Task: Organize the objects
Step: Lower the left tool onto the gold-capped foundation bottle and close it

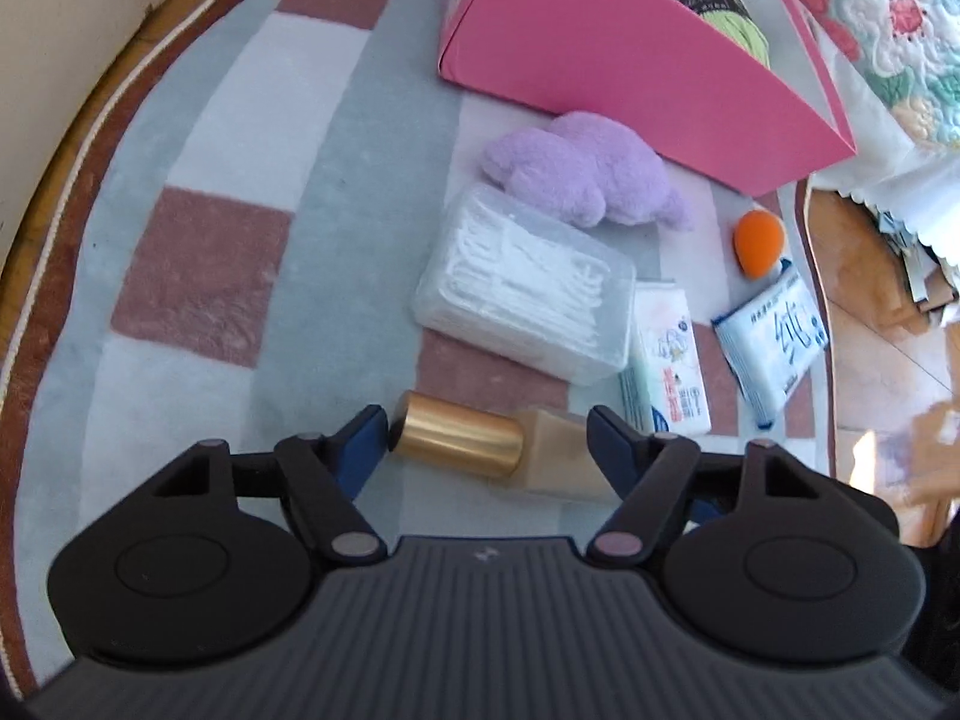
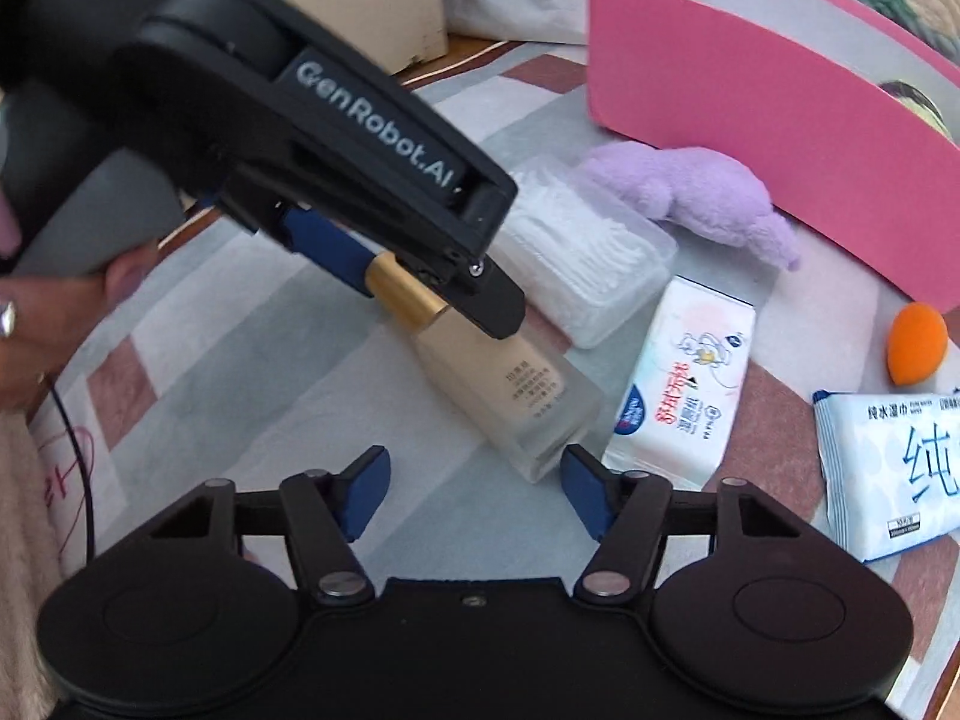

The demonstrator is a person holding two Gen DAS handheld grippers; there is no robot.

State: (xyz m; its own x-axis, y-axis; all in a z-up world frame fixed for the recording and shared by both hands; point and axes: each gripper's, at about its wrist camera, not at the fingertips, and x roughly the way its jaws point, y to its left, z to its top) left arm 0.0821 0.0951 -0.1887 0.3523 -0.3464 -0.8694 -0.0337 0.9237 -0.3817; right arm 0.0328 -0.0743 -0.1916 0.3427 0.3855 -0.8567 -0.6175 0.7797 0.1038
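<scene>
Checkered rug (image 1: 198, 276), pink box (image 1: 630, 78) far. Foundation bottle (image 2: 510, 396) lies near, left of wipes pack (image 2: 684, 396). Left tool (image 1: 486, 438) pinching bottle end to end, I judge; right tool (image 2: 474, 480) spread, empty. I'd firm grip, lift level.

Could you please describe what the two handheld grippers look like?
Both are black plastic with twin round housings, linkage bars on silver pivots and blue-padded fingers. The left gripper carries white "GenRobot.AI" lettering and a grey handle; the hand wears a ring.
</scene>
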